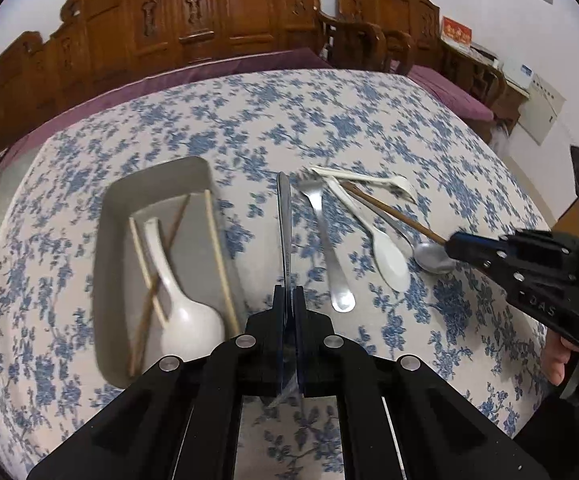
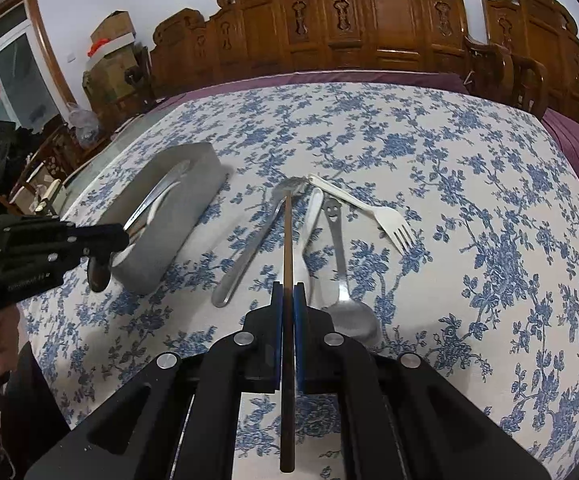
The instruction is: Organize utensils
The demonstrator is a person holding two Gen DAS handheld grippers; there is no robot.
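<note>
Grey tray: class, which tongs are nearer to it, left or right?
Left. The left tongs hover at the near end of the grey tray; the right tongs are apart from it, by the loose metal fork.

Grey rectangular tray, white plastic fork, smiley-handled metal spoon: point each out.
grey rectangular tray (image 1: pixel 107 240), left wrist view, left wall.
white plastic fork (image 2: pixel 385 216), right wrist view, neck by tines.
smiley-handled metal spoon (image 2: pixel 353 320), right wrist view, bowl.
</note>
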